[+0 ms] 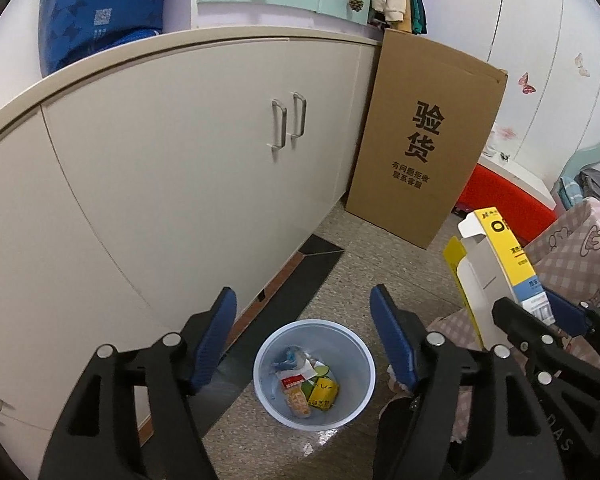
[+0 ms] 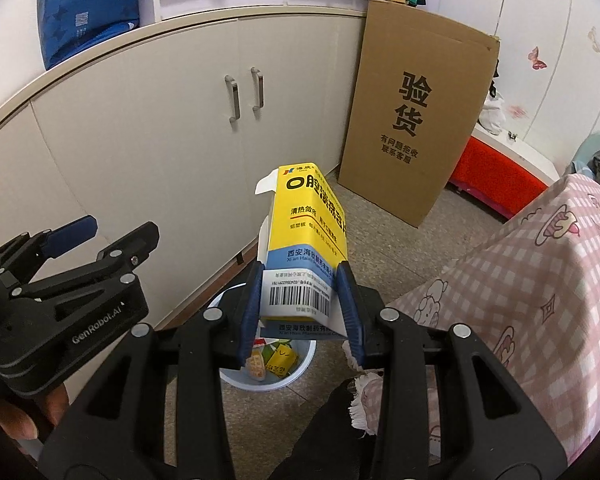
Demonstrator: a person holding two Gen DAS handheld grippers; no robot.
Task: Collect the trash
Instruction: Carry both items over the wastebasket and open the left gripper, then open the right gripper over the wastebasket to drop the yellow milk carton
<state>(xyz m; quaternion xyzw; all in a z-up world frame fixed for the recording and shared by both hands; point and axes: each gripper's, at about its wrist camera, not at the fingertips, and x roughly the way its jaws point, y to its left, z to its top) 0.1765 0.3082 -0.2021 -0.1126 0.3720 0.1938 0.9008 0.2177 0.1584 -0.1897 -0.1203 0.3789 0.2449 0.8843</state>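
Yellow box [image 2: 308, 248] clamped at its barcode end in the right gripper [image 2: 300, 312] — above and just short of the bin [image 1: 356, 364] (left gripper [image 1: 304, 340] empty, jaws apart over it) — best centred over the rim before letting go.

— How does the light look to you?
— Soft, even indoor light, faint shadows. You get a small glare patch on the floor [image 1: 320, 440] at lower centre.
— Sharpness?
— Crisp centrally; your frames bend strongly and darken at the corners.
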